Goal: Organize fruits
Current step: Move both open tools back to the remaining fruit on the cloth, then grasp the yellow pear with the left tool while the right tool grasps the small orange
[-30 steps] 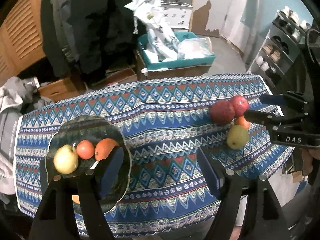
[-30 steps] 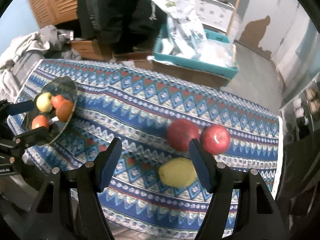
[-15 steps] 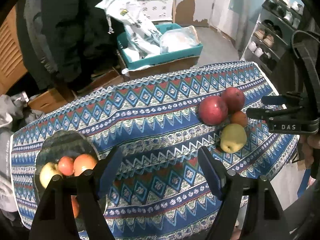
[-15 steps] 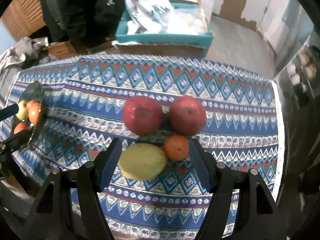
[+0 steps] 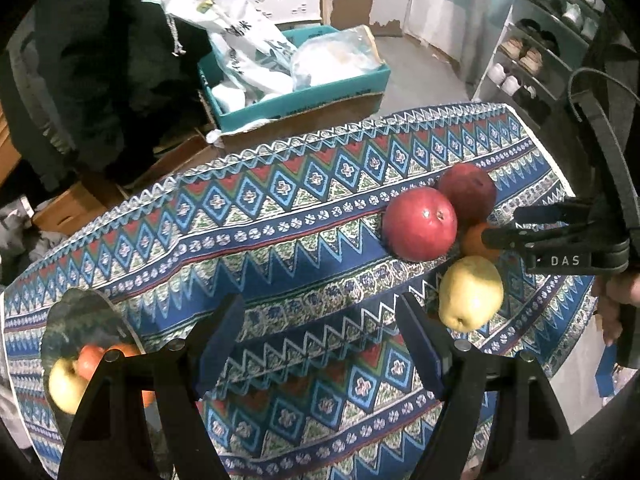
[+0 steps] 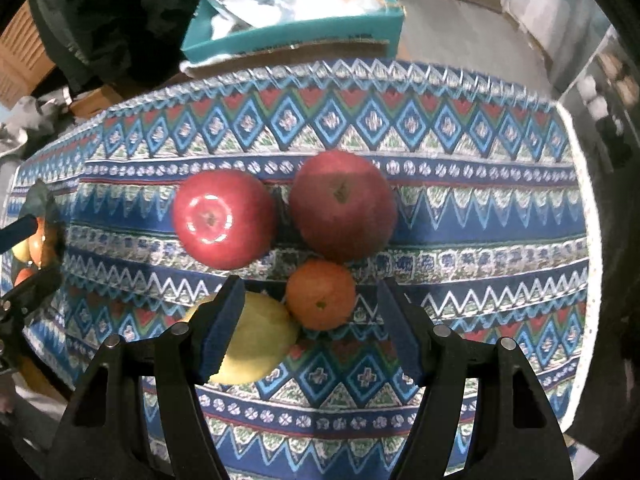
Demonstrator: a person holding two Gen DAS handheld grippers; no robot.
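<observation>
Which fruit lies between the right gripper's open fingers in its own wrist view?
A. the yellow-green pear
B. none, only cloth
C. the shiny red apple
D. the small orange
D: in the right wrist view the small orange sits between the spread fingers of the right gripper, untouched; the yellow-green pear lies partly behind the picture-left finger, and the shiny red apple lies beyond the fingertips.

Lived-in home, storage or entry corner. Shoe rack (image 5: 536,52) against wall, several pairs on shelves. Teal box (image 5: 296,92) stuffed with plastic bags on bare floor (cardboard beneath). Table under patterned cloth (image 5: 280,216). Peeling wall paint (image 5: 360,4), wooden louvred door (image 6: 20,52).
</observation>
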